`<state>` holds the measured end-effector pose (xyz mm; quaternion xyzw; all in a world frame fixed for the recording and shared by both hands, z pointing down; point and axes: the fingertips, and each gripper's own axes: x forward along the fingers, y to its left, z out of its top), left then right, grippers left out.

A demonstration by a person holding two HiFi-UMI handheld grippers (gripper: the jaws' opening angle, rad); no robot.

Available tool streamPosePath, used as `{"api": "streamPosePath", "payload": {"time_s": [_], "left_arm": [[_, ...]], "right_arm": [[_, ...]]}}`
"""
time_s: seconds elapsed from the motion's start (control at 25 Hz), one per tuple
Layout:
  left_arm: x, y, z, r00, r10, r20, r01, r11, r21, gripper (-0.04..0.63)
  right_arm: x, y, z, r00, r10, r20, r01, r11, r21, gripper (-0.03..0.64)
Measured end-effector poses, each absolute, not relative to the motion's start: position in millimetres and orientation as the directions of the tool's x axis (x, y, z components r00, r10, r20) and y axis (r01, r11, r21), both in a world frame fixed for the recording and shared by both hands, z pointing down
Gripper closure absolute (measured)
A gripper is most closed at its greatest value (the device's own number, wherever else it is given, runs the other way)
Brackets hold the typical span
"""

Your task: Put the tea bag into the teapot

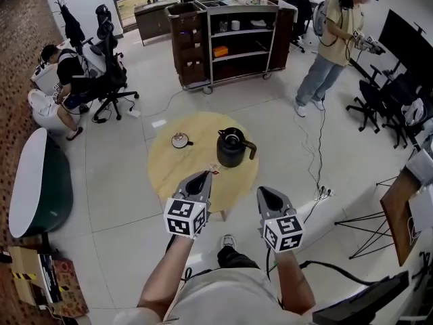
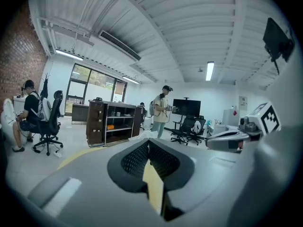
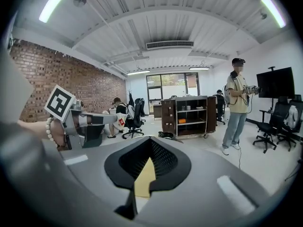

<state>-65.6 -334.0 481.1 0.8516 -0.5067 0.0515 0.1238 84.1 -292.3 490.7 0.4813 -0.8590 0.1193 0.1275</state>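
Tea bag [image 1: 216, 172] pinched in the closed left gripper [image 1: 207, 175], just short of the teapot [image 1: 232, 148]; right gripper [image 1: 264, 191], jaws together and empty, farther back. Its lid looks shut: released now, the bag would likely slide onto the table [image 1: 169, 168].

The round table [image 1: 166, 171] is pale yellow; the teapot [image 1: 232, 149] is glossy black; the tea bag [image 1: 215, 172] is white with red; the left gripper [image 1: 205, 176] and right gripper [image 1: 266, 191] are grey, with black-and-white square markers; the floor [image 1: 122, 202] is pale grey tile
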Motion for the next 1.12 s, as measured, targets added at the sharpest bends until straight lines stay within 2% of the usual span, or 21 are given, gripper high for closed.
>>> {"api": "streamPosePath", "payload": {"time_s": [0.48, 1.12], "left_arm": [[-30.4, -454.5, 480.5, 0.504, -0.828, 0.248, -0.864, -0.488, 0.125, 0.583], [-1.0, -533.8, 540.6, 0.519, -0.766, 0.379, -0.849, -0.512, 0.128, 0.583]], "right_arm": [[98.6, -381.6, 482.0, -0.512, -0.794, 0.327, -0.854, 0.511, -0.097, 0.617], [97.6, -444.5, 501.7, -0.539, -0.756, 0.37, -0.836, 0.533, -0.13, 0.616]]}}
